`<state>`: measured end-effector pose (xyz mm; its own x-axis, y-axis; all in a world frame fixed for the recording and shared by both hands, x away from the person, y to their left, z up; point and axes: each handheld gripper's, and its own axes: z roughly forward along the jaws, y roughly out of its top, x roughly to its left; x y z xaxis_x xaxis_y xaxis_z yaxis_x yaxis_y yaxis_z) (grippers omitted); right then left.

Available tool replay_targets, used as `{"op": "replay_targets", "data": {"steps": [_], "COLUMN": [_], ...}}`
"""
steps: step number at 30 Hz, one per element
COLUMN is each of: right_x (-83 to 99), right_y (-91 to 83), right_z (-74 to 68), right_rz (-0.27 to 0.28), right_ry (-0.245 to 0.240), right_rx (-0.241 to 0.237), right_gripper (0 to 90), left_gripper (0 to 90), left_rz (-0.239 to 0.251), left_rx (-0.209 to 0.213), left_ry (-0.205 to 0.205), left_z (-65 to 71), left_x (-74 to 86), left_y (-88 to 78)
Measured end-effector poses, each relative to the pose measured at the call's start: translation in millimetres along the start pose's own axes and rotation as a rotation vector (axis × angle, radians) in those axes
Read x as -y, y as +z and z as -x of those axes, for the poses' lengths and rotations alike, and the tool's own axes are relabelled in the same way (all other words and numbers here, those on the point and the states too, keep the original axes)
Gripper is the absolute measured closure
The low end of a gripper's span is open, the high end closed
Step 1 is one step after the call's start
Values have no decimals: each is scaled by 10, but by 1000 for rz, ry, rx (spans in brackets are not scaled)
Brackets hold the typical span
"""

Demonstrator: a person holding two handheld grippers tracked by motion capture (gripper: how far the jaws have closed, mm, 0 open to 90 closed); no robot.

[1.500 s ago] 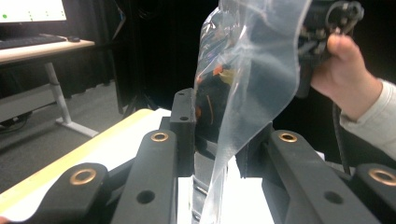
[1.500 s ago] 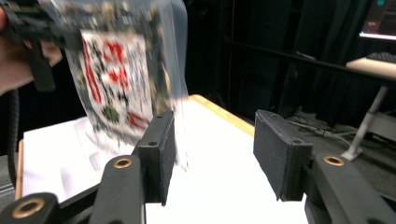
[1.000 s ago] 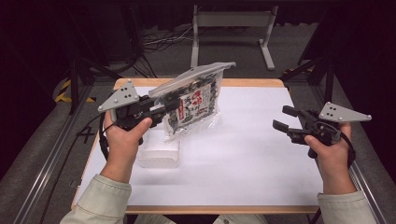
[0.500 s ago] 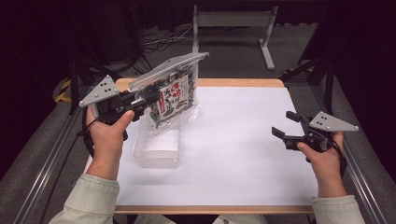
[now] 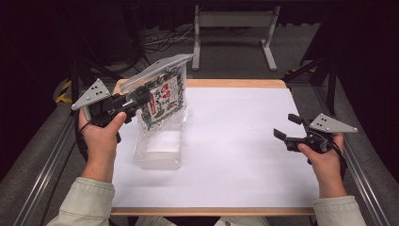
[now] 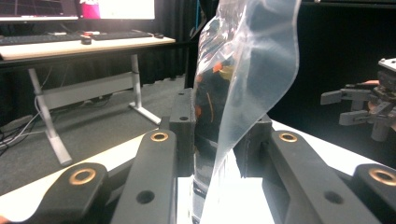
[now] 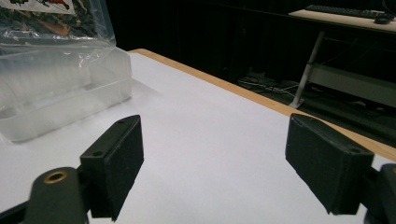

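A clear plastic bag (image 5: pixel 162 96) with a printed snack packet inside hangs upright over the table's left side. My left gripper (image 5: pixel 139 101) is shut on the bag's lower edge; in the left gripper view the film (image 6: pixel 247 60) rises from between the closed jaws of the left gripper (image 6: pixel 217 135). Just below the bag, a clear plastic tray (image 5: pixel 160 150) sits on the white table (image 5: pixel 235 160). My right gripper (image 5: pixel 282 126) hovers low at the right. Its jaws have just been opening, and the right gripper (image 7: pixel 212 158) has nothing between them. Both the tray (image 7: pixel 60 93) and the bag (image 7: pixel 56 18) lie well beyond it.
The white sheet has a wooden border (image 5: pixel 235 84) at its far edge. Metal rails (image 5: pixel 42 169) run along both sides of the table. A grey desk frame (image 5: pixel 233 21) stands on the floor behind it, amid dark surroundings.
The left hand has carried the bag leftward, over the tray. The right hand has sunk toward the table and its jaws stand wider apart.
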<state>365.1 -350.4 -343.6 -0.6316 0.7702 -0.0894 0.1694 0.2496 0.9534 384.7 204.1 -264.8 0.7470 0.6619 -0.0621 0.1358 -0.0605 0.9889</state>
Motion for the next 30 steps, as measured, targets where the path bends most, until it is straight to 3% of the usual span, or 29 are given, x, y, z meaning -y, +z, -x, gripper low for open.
{"op": "replay_targets", "data": {"steps": [8, 30], "right_x": [-1, 21], "right_y": [3, 25], "right_z": [-14, -17], "right_rz": [4, 7], "right_ry": [-2, 15], "right_rx": [0, -24], "right_gripper": [203, 203], "left_gripper": [725, 724], "left_rz": [-37, -58], "left_rx": [-35, -32], "left_ry": [6, -40], "left_z": [-58, -158], "left_x": [179, 523], "left_y": [15, 41]}}
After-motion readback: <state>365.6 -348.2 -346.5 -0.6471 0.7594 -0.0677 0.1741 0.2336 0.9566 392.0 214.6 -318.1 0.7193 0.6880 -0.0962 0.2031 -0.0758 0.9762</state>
